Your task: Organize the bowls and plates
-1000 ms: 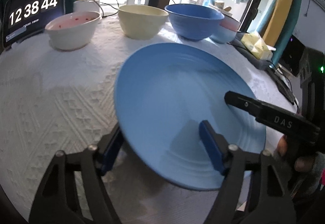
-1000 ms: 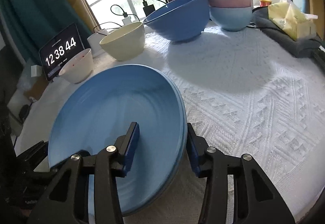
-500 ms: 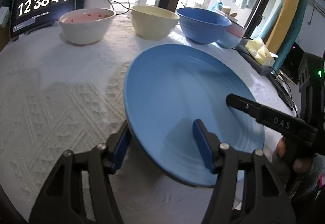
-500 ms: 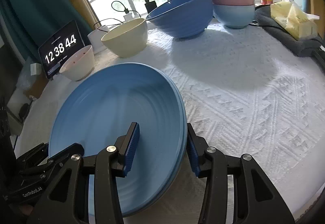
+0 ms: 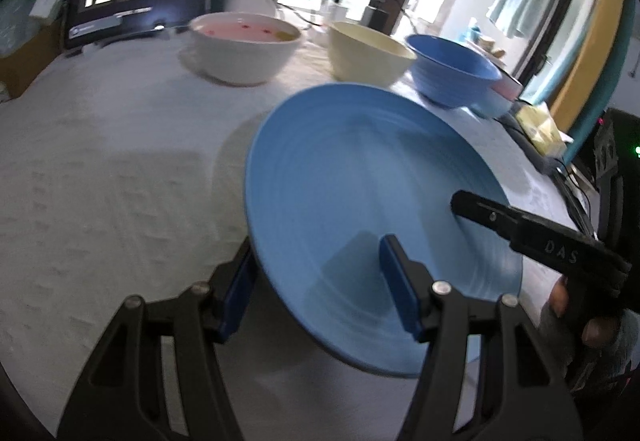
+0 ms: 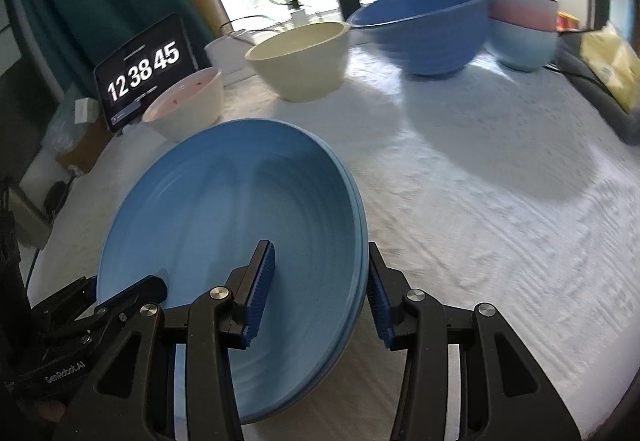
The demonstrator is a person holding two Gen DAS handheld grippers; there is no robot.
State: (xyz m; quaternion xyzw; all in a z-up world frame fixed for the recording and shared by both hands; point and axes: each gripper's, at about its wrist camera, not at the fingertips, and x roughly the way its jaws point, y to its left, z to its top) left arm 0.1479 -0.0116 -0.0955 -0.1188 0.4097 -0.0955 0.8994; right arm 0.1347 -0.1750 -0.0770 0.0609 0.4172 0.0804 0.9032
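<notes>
I have the blue plates (image 6: pixel 224 225), a stack of at least two, gripped from both sides over the white tablecloth (image 5: pixel 120 169). My left gripper (image 5: pixel 316 285) has just been closing; one pad sits on the top plate's face, the other under the near-left rim. My right gripper (image 6: pixel 316 289) straddles the opposite rim the same way, part open, pads against the stack. Behind stand a white bowl (image 5: pixel 244 53), cream bowl (image 5: pixel 368 53), blue bowl (image 5: pixel 452 75) and a clock (image 5: pixel 138 1).
</notes>
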